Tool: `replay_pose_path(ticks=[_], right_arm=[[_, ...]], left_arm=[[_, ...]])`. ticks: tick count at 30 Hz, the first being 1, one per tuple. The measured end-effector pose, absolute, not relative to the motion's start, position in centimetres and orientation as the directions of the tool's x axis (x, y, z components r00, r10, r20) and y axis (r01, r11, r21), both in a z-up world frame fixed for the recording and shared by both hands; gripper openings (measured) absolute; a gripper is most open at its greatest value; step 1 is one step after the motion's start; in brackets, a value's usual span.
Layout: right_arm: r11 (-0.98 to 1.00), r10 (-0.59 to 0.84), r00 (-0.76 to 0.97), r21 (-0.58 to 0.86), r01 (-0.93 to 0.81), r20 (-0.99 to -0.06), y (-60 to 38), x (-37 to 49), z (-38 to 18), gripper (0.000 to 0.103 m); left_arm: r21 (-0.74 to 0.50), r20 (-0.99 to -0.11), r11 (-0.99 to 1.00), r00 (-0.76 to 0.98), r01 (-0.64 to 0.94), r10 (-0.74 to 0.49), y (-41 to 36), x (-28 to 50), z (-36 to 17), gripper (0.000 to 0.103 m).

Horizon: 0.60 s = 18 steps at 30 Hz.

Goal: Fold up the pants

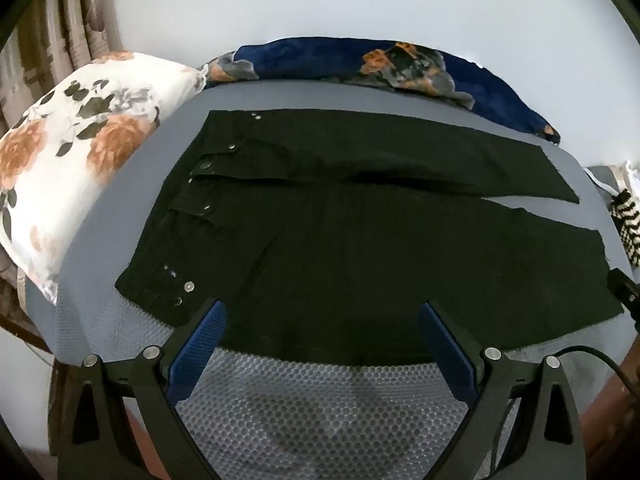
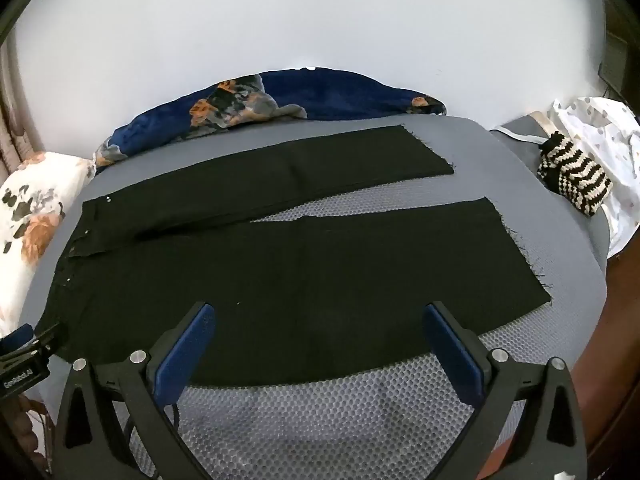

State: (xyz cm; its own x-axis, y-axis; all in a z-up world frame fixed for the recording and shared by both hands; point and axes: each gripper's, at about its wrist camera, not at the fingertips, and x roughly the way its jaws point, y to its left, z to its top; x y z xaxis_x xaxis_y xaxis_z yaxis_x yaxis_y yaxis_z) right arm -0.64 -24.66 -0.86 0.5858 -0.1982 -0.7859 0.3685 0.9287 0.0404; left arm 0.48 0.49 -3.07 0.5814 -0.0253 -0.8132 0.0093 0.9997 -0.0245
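Black pants (image 1: 360, 248) lie flat on a grey mesh bed surface (image 1: 320, 408), waistband with metal studs to the left, both legs spread to the right. They also show in the right wrist view (image 2: 304, 272). My left gripper (image 1: 322, 312) is open and empty, its blue pads over the near edge of the pants by the waist end. My right gripper (image 2: 318, 316) is open and empty over the near leg's edge. The left gripper's tip (image 2: 24, 344) shows at the left of the right wrist view.
A floral white pillow (image 1: 72, 152) lies left of the waistband. A dark blue floral blanket (image 1: 360, 60) lies along the far edge by the wall. A striped knitted item (image 2: 576, 176) and white cloth (image 2: 604, 136) sit at the right.
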Motion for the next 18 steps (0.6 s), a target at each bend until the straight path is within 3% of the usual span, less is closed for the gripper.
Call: replay_pose_path(ticks=[18], right_arm=[[0.931,-0.193,0.561,0.03,0.364,-0.805,-24.3,-0.6,-2.1,0.103]], left_arm=[[0.0,-0.824,1.0,0.567,0.016,-0.01,0.8,0.8,-3.9,0.096]])
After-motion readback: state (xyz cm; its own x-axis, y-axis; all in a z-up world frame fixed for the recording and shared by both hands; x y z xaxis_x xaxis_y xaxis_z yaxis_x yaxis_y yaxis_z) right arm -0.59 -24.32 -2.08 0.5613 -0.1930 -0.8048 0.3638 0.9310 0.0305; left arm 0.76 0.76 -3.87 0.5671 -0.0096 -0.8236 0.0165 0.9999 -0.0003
